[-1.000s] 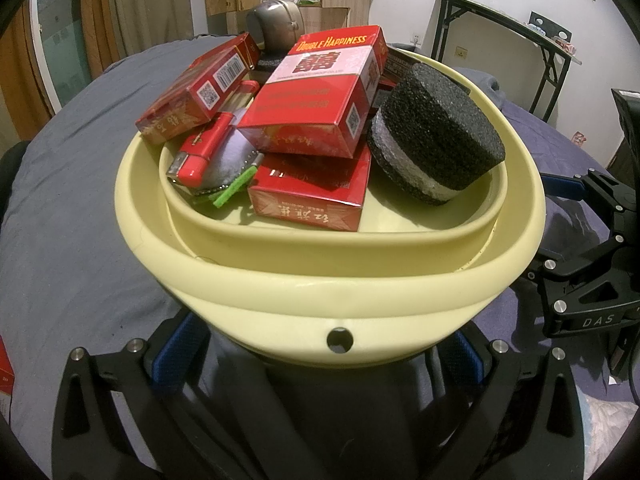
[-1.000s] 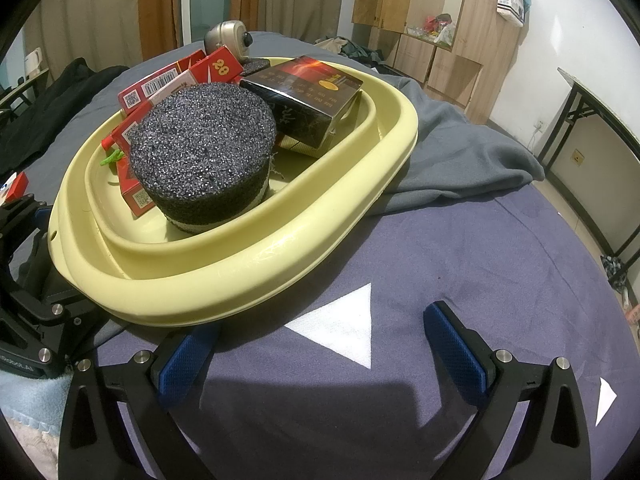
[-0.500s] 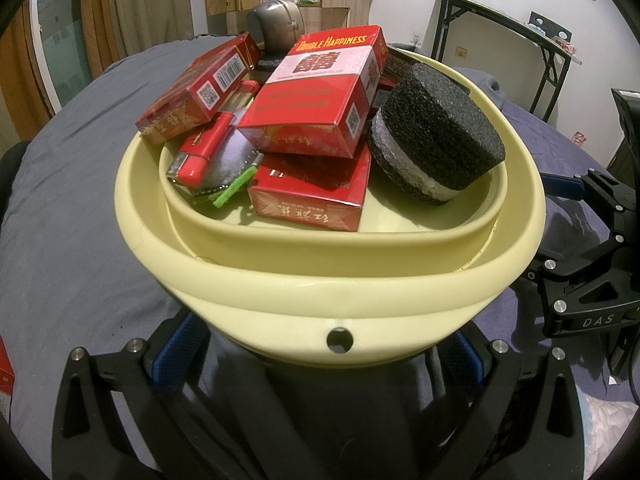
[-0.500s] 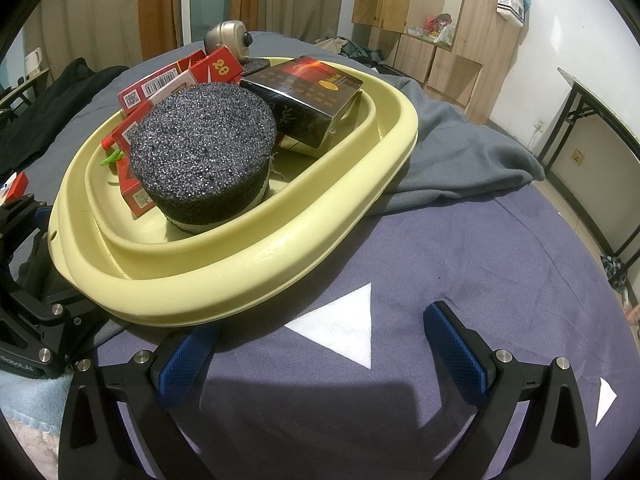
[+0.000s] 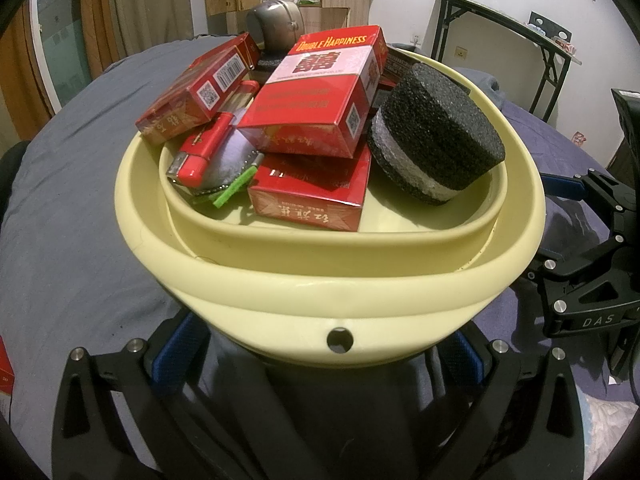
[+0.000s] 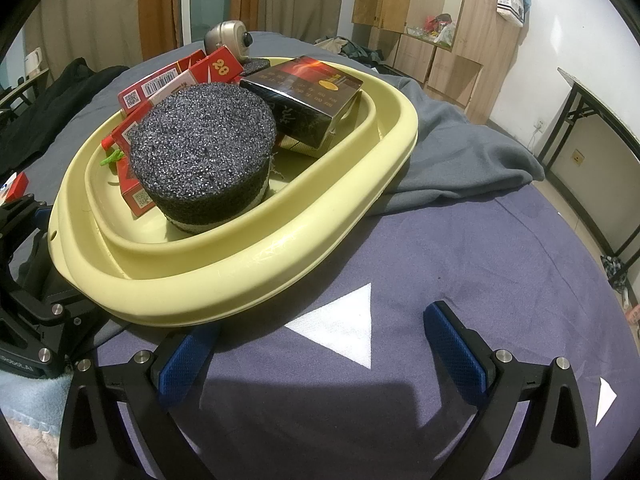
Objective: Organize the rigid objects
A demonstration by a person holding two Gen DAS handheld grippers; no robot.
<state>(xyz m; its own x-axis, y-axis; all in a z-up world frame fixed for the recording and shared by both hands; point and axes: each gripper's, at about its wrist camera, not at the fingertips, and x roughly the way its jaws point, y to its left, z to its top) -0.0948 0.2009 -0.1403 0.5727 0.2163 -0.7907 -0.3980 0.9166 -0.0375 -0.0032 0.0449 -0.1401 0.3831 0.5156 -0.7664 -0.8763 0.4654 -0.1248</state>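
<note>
Nearby, grey blanket (image 6: 452, 152), white triangle (image 6: 340, 326)

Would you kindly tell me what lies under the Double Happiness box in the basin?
Under the Double Happiness box lies another red box, flat in the yellow basin. Anything beneath their overlap is covered.

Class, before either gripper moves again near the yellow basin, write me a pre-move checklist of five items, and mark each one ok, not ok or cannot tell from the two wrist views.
1. Right gripper open and empty, over the purple cloth: ok.
2. Left gripper open, its fingers either side of the yellow basin: ok.
3. Left pads touching the basin: cannot tell, its near wall hides them.
4. Load settled: not ok, the Double Happiness pack lies tilted on other packs.
5. Black foam puck inside the basin: ok.
</note>
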